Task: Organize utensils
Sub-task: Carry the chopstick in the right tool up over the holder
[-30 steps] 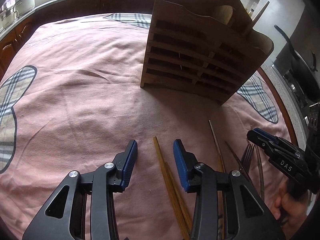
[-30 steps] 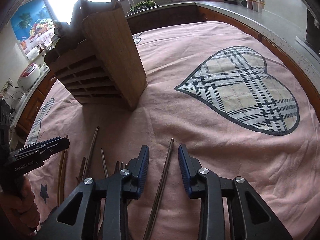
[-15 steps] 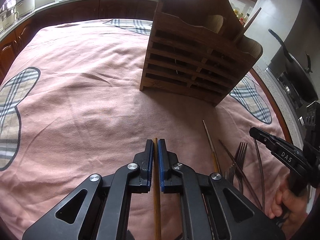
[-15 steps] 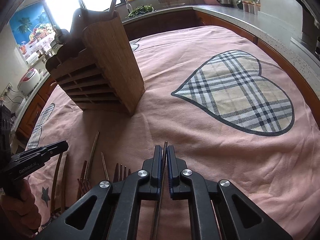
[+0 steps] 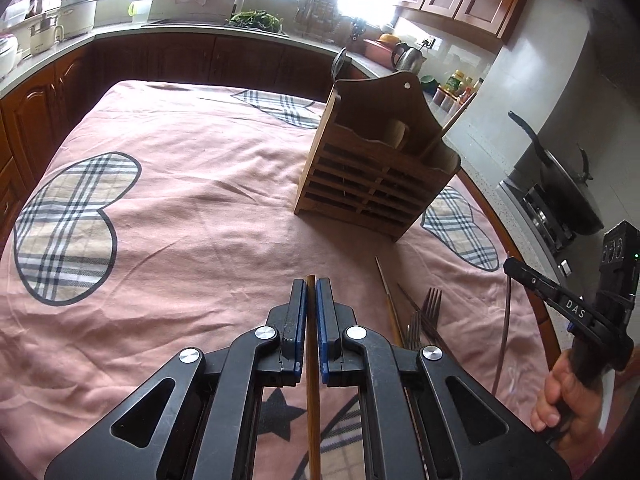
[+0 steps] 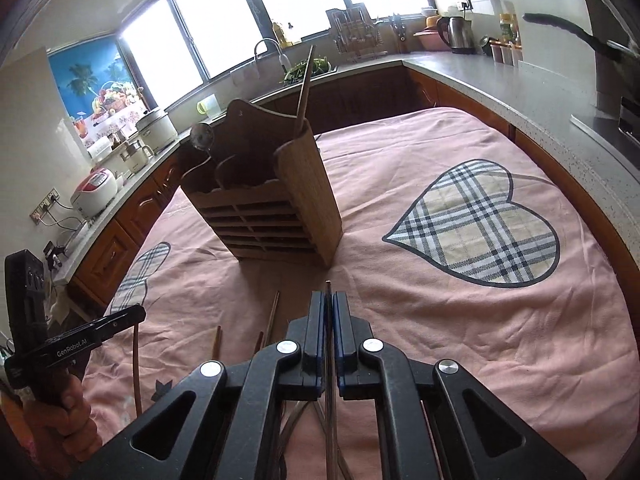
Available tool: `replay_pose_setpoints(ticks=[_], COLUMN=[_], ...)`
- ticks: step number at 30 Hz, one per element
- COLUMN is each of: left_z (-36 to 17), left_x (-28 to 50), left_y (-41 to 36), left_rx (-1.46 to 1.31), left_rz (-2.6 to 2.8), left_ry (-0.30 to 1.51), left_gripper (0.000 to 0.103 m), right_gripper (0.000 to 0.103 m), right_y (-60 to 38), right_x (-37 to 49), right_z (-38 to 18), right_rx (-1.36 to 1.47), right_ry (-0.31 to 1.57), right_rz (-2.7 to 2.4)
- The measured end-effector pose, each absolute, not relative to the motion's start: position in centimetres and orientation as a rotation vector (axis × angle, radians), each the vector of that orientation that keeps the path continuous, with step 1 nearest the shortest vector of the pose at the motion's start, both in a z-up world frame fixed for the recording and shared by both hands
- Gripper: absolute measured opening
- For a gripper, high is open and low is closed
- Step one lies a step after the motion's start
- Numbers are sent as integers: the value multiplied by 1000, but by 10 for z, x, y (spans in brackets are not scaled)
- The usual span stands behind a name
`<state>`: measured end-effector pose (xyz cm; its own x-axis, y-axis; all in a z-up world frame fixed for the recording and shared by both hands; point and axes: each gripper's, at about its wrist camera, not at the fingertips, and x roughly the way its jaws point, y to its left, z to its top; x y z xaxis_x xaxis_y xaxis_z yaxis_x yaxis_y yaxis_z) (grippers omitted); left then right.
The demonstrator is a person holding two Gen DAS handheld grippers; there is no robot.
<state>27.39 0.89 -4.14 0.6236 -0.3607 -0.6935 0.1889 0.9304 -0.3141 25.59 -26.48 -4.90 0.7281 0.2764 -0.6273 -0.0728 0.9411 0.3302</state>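
My left gripper (image 5: 311,286) is shut on a wooden chopstick (image 5: 313,400) and holds it above the pink cloth. My right gripper (image 6: 329,300) is shut on a thin dark chopstick (image 6: 329,420), also lifted. A wooden utensil holder (image 5: 374,164) stands upright ahead, with a spoon and a chopstick in it; it also shows in the right wrist view (image 6: 272,196). Loose forks (image 5: 430,310) and another chopstick (image 5: 390,300) lie on the cloth between the grippers. The right gripper shows at the edge of the left wrist view (image 5: 516,270).
A pink cloth with plaid hearts (image 5: 68,228) covers the table. Kitchen counters ring it, with a stove and pan (image 5: 560,184) at the right, and a kettle (image 6: 454,34) and sink behind.
Both grippers closed on their chopsticks and then rose, drawing back from the holder. The holder now looks smaller and farther.
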Motion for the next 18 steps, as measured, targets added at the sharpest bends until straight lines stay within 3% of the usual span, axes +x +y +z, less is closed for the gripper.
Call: replay_pose_setpoints(ticks=[18], left_z=[-5], left_x=[224], left_y=[19], left_rx=[-224], left_rz=[-339], left_ry=[733], left_gripper=[4], right_gripper=[4], right_y=[-265], right_x=[210], right_z=[-10], right_rx=[287], right_ry=[629], right_rz=[208])
